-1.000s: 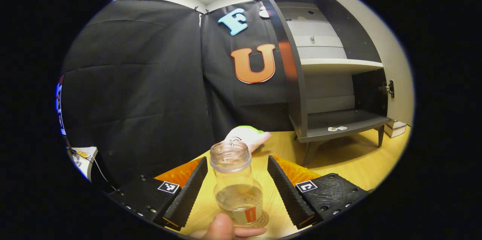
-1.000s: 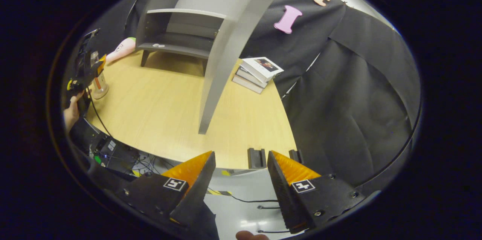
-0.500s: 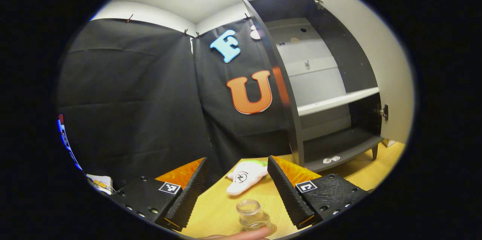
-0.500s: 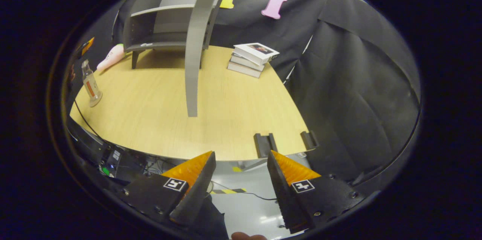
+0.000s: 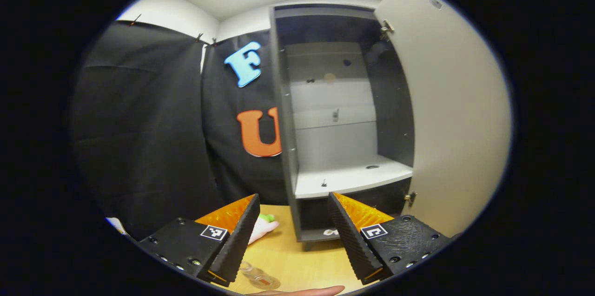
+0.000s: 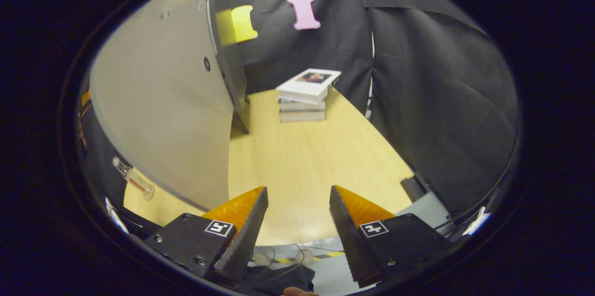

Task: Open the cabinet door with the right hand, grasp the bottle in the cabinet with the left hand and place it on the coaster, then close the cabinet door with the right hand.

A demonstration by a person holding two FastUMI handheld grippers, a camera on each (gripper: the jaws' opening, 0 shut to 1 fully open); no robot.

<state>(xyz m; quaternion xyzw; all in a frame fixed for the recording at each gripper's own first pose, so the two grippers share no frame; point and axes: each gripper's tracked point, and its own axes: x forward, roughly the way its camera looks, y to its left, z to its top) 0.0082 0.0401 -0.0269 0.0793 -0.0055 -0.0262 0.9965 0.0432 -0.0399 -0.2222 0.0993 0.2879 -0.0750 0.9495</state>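
Clear glass bottle (image 6: pixel 132 179) stands on a round coaster (image 5: pixel 264 282) on the light wooden table (image 6: pixel 297 156).
Grey cabinet (image 5: pixel 341 119) open, door (image 6: pixel 162 105) swung wide; left gripper (image 5: pixel 292 235) and right gripper (image 6: pixel 297 228) fingers spread, empty.

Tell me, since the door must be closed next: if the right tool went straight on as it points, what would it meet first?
Probably the bare table, short of the stacked books. The open cabinet door stands off to its left, though depth is uncertain.
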